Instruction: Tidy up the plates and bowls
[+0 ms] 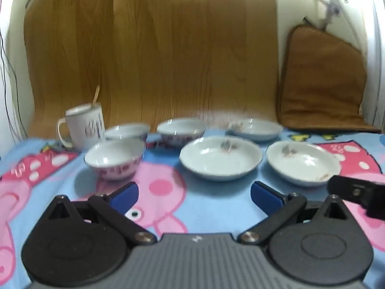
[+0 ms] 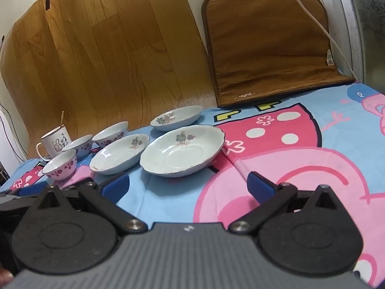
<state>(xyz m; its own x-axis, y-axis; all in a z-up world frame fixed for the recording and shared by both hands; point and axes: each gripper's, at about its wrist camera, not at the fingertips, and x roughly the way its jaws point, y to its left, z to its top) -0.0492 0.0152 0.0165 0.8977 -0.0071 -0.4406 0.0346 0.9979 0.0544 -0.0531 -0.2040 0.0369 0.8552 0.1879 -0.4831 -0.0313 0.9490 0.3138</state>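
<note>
Both grippers hover with blue fingers spread wide, nothing between them: left gripper and right gripper above a cartoon-print cloth on the surface. Beyond lie three plates to the right and three bowls to the left, unstacked. A mug stands behind the bowls.

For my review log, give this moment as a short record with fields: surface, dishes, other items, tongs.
surface: cartoon-print blue and pink cloth
plates: three shallow white floral plates, nearest, all apart
bowls: three small white bowls with purple flower bands, nearest, unstacked
other: white handled mug holding a stick
left tongs: open, empty
right tongs: open, empty
</note>
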